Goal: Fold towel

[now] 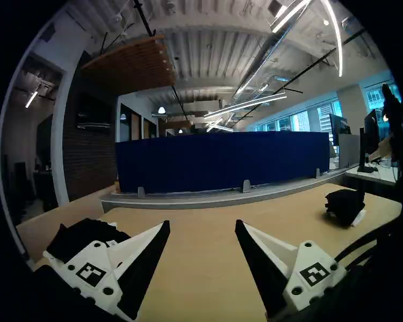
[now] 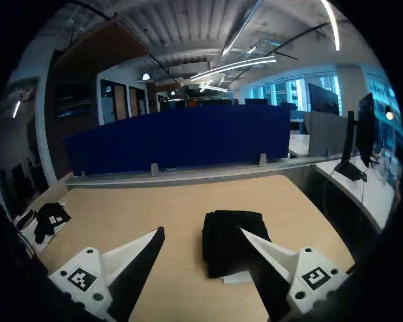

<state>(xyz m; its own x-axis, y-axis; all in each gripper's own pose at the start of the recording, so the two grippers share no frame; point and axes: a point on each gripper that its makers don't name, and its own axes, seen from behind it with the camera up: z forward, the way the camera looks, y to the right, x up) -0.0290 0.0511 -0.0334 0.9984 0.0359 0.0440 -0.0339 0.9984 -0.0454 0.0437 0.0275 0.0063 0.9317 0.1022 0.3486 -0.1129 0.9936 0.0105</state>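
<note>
Right now my left gripper [image 1: 202, 222] and right gripper [image 2: 201, 229] both gape empty. The folded black towel [image 2: 228, 241] lies near the table's [image 2: 137, 209] right edge; I can't read its white tag [image 2: 235, 278].

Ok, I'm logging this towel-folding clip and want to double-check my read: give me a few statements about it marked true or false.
The left gripper is open and empty. True.
The right gripper is shut on the black towel. False: it is open; the towel lies on the table ahead of it.
The towel is spread out flat. False: it is folded into a compact stack.
A blue partition stands behind the table. True.
</note>
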